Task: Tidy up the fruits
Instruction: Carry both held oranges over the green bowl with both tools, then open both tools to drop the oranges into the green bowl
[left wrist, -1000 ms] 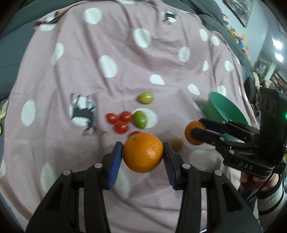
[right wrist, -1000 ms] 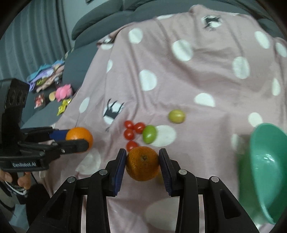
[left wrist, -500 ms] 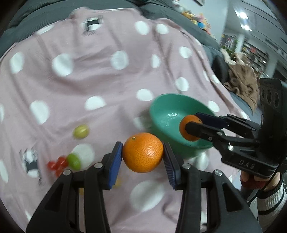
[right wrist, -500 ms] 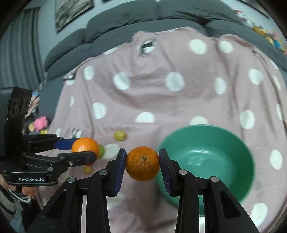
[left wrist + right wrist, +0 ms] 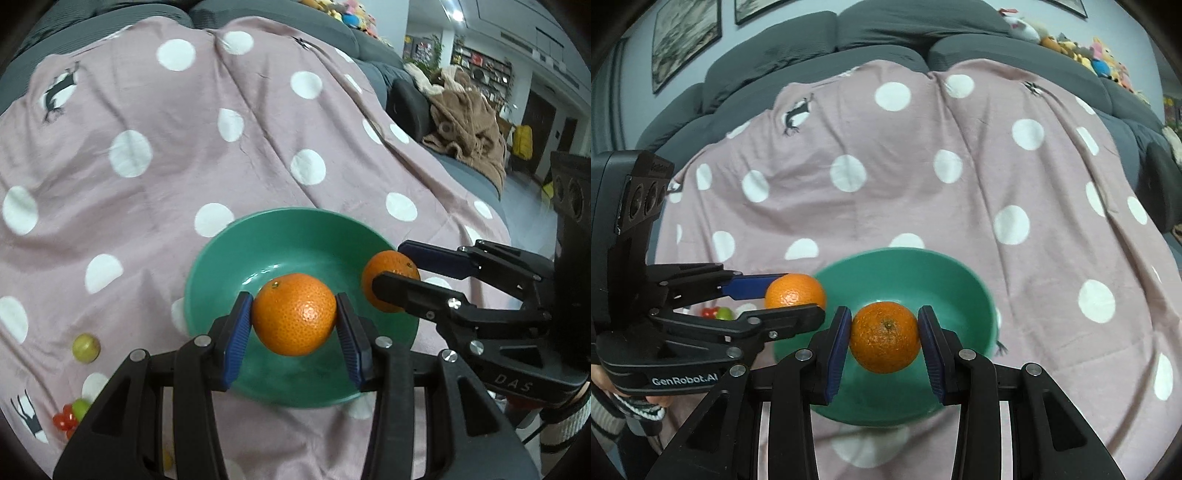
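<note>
A green bowl (image 5: 221, 273) sits on the pink dotted cloth, with nothing inside it. My left gripper (image 5: 294, 319) is shut on a large orange (image 5: 294, 314) and holds it above the bowl's near half. My right gripper (image 5: 884, 336) is shut on a second orange (image 5: 884, 338) and hangs over the same bowl (image 5: 967, 284). In the left wrist view the right gripper's orange (image 5: 384, 269) hovers at the bowl's right rim. Seen from the right wrist, the left gripper's orange (image 5: 795, 290) sits at the bowl's left rim.
A green fruit (image 5: 86, 347) and a cluster of small red tomatoes (image 5: 64, 421) with another green fruit (image 5: 81, 408) lie on the cloth (image 5: 184, 147) left of the bowl. Grey sofa cushions (image 5: 886, 33) rise behind. A brown blanket (image 5: 469, 122) lies at the far right.
Both grippers swung right with their oranges, from over the loose fruit to over the green bowl. The small fruits now lie far left. Neither grip has altered.
</note>
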Motion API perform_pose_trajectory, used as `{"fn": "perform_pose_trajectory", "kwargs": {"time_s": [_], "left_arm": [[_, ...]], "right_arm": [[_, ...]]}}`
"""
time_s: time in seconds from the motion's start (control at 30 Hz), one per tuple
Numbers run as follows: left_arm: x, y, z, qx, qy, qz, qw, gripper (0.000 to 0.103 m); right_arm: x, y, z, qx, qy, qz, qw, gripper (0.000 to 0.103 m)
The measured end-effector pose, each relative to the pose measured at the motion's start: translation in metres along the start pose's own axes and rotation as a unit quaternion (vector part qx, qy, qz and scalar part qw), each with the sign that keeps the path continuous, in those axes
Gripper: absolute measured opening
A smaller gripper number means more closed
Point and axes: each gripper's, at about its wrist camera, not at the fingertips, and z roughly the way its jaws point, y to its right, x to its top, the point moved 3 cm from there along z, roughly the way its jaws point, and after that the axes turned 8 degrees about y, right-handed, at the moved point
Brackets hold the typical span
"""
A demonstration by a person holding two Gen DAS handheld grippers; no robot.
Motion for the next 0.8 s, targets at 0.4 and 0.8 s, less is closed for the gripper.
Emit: {"fn": "perform_pose_trajectory", "kwargs": {"time_s": [0.4,0.8], "left_arm": [[0.0,-0.002,0.015,0.033,-0.006,0.006,0.9994,0.068],[-0.017,-0.024,-0.035,0.065,0.015,-0.037,0.9971,0.101]], "right_arm": [[-0.013,0.01,0.008,-0.032,-0.03,-0.001,0.999,0.043],[-0.009,0.0,-0.016,-0.027,-0.023,0.027,0.999,0.058]]}}
